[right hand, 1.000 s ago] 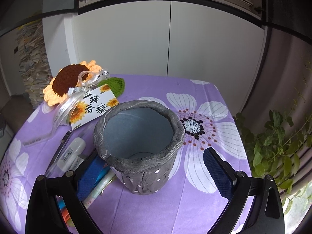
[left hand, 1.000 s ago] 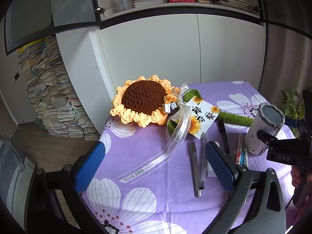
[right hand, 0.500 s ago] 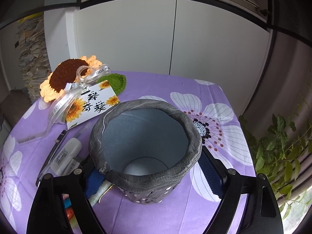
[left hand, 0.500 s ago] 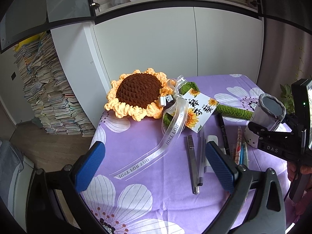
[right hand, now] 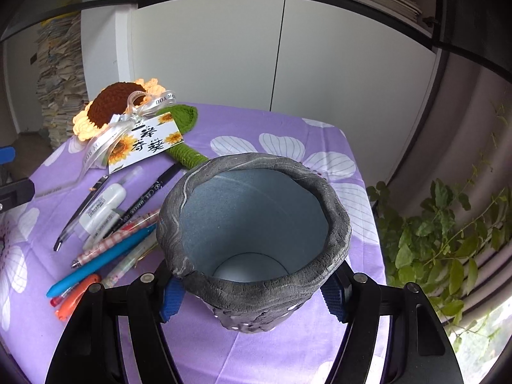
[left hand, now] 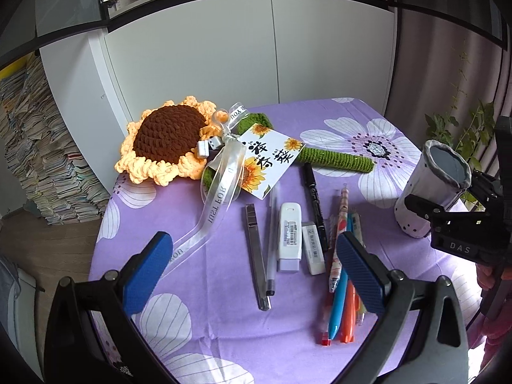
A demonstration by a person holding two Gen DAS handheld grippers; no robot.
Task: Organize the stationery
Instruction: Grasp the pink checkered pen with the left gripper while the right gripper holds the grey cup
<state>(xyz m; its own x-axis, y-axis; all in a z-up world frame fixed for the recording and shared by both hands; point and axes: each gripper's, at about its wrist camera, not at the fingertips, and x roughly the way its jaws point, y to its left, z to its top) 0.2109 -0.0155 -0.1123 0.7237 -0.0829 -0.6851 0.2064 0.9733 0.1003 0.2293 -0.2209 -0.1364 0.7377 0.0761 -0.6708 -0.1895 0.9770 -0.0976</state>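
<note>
R gripper (right hand: 252, 297) sits low over the near-right part of the table, jaws closed in on the pen holder (right hand: 256, 240), blue pads pressed to both sides of its lower wall. From the L view the same tool, black w/ "DAS" on it, grips the holder (left hand: 432, 188) at the table's right edge; holder looks tilted, mouth leaning right, but whether its base touches the cloth can't be told. L gripper (left hand: 252, 273) hovers over the near-middle of the table, jaws wide, nothing between them, ribbed blue pads (left hand: 147, 272) angled outward.

Holder: soft cylinder, grey wavy-textured rolled rim, smooth blue-grey inside, pale dotted outer wall, nothing visible inside.

Stationery lies loose on the purple tablecloth (left hand: 224, 329) (white flower print), left of the holder. Slim metal bar-shaped tool (left hand: 256, 249) next to a clear pen (left hand: 271, 243); white correction tape (left hand: 289, 233), rounded plastic; small white eraser (left hand: 313, 246), block shape; black marker (left hand: 315, 204); patterned pen (left hand: 339, 233); blue pen (left hand: 337, 304) and orange pen (left hand: 348, 316) side by side at the near end, touching.

Far-left: crocheted sunflower (left hand: 166, 140), chunky yarn, brown centre, yellow petals, green knit stem (left hand: 336, 158) running right. Sheer ribbon (left hand: 220, 188) and a printed card (left hand: 265, 163) w/ sunflower art are tied on it.
</note>
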